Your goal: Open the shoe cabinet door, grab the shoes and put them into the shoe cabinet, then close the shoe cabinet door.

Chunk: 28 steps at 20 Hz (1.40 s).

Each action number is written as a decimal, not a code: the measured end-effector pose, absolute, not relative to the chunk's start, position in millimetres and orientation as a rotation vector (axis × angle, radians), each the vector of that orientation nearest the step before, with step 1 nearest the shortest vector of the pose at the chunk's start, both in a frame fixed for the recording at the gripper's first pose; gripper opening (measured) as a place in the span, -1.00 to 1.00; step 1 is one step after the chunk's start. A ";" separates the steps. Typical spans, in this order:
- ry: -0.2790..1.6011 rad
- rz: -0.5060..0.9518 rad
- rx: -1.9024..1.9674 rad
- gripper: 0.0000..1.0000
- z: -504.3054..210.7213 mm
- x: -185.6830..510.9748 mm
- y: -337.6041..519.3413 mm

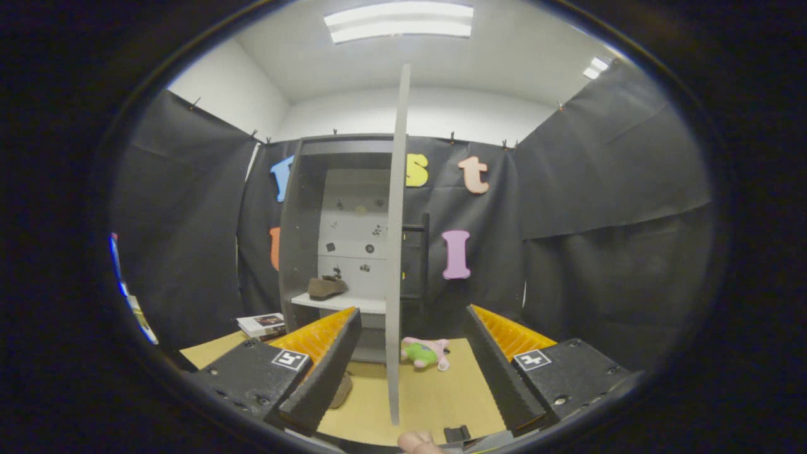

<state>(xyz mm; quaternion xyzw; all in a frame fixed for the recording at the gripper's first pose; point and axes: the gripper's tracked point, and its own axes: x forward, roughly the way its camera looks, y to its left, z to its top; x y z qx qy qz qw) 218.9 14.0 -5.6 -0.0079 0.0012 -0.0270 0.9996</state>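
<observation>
Grey shoe cabinet (302, 239) stands at 12 o'clock beyond fingers, its door (397, 252) swung open edge-on toward camera, reaching down between fingers. Gripper (410, 372) fingers spread wide, grasping nothing. One brown shoe (326, 287) on white shelf (340, 303) inside, at 11 o'clock. Second shoe (342, 391) on tan floor (429, 397), partly hidden behind left finger. Pink-green plush toy (425, 352) just right of door. Book (261, 325) at 10 o'clock beside cabinet.

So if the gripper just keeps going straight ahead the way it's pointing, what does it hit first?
Probably the open cabinet door, seen edge-on between the open jaws of the gripper. Its thin edge stands right ahead, nearer than the plush toy, though depth is hard to judge.
</observation>
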 end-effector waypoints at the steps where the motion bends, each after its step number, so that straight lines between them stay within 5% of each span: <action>1: 0.016 -0.042 -0.016 1.00 -7.1 214.5 17.2; 17: 0.244 0.194 0.075 1.00 -58.4 200.3 79.2; 28: 0.459 0.156 0.038 0.99 -97.3 178.9 73.8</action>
